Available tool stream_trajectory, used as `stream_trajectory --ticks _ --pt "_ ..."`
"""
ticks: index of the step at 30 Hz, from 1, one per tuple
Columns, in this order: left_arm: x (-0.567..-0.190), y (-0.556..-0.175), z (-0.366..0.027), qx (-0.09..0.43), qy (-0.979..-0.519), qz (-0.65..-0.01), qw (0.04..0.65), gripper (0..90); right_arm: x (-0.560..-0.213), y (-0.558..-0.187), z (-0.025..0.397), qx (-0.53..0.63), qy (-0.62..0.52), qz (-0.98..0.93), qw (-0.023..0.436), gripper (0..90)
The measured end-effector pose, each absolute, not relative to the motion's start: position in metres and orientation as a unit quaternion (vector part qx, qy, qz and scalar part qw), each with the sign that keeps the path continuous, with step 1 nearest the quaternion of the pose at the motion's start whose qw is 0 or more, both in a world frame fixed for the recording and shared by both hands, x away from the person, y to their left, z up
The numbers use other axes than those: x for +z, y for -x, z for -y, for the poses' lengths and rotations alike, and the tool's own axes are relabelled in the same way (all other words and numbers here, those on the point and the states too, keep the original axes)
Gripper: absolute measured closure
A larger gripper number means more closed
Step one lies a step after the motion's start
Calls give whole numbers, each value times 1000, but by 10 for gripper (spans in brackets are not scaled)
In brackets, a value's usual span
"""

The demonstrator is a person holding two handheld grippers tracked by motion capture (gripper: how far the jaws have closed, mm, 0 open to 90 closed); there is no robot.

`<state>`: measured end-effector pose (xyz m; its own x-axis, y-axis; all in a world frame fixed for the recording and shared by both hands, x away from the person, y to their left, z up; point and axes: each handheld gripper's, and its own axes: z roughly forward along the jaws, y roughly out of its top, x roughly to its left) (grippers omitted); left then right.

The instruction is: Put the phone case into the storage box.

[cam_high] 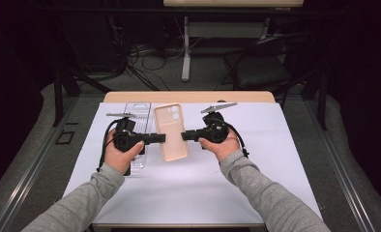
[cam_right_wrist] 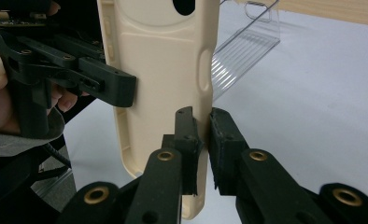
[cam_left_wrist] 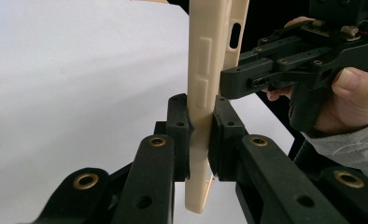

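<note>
Beige phone case [cam_high: 170, 131] already out of its clear plastic packaging [cam_high: 137, 126], clamped on opposite long edges by left hand-held gripper [cam_high: 160, 137] and right hand-held gripper [cam_high: 184, 136], apparently lifted above white counter [cam_high: 275, 159]. Packaging lying just beyond the case's left edge; setting down or handover probably left.

In the high view the phone case [cam_high: 171, 131] sits at the centre of the frame, above the sheet-covered table [cam_high: 275, 164], with the left gripper [cam_high: 160, 137] touching its left edge and the right gripper [cam_high: 184, 136] touching its right edge. The clear plastic packaging [cam_high: 136, 112] lies on the sheet just left of the case, partly under the left gripper and its hand [cam_high: 120, 154]. A chair [cam_high: 261, 63] stands behind the table at the upper right of the frame.
</note>
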<state>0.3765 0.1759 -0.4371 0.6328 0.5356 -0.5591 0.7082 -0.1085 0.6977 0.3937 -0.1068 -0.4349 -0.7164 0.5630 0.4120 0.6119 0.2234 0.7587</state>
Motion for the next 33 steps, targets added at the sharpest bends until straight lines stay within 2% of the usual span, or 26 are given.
stream_trajectory --ticks 27,33 --pt "-437 -377 -176 -79 -734 -424 525 797 -433 -392 106 -501 375 780 14 833" --pt "-437 -378 -177 -81 -729 -426 529 746 -434 -392 107 -501 379 778 11 833"
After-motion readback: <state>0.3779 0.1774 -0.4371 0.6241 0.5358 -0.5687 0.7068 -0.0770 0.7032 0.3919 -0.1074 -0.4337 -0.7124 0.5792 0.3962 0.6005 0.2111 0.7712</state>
